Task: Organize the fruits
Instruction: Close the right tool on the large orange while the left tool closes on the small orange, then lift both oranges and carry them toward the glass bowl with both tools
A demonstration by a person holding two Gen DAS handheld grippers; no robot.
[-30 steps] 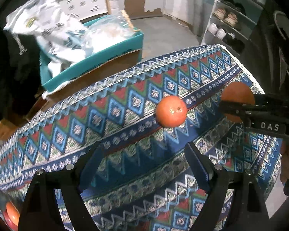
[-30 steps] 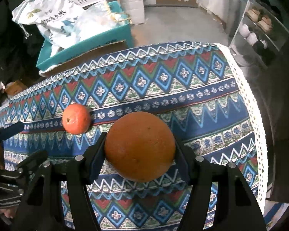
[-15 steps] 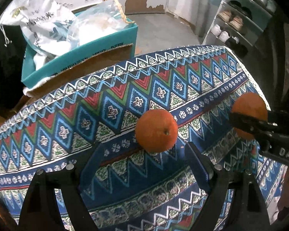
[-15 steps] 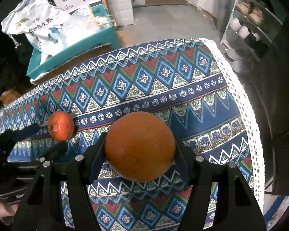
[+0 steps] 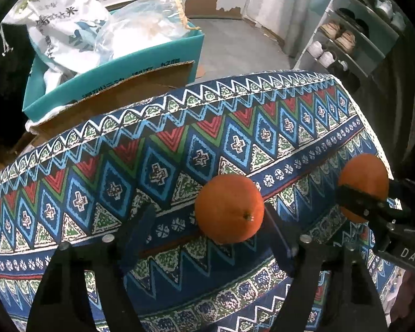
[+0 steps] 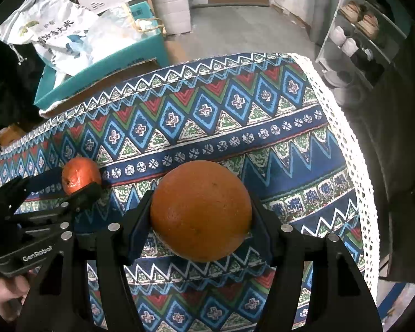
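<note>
A small orange lies on the patterned tablecloth. My left gripper is open, its fingers on either side of this orange, the right finger close to it. The small orange also shows in the right wrist view, between the left gripper's fingers. My right gripper is shut on a large orange and holds it above the cloth near the table's right end. The large orange also shows in the left wrist view.
A teal cardboard box with plastic bags stands behind the table's far edge. A shoe rack is at the far right. The cloth's white lace edge marks the table's right end.
My left gripper has moved forward and right until the small orange sits between its open fingers. My right gripper has kept hold of the large orange.
</note>
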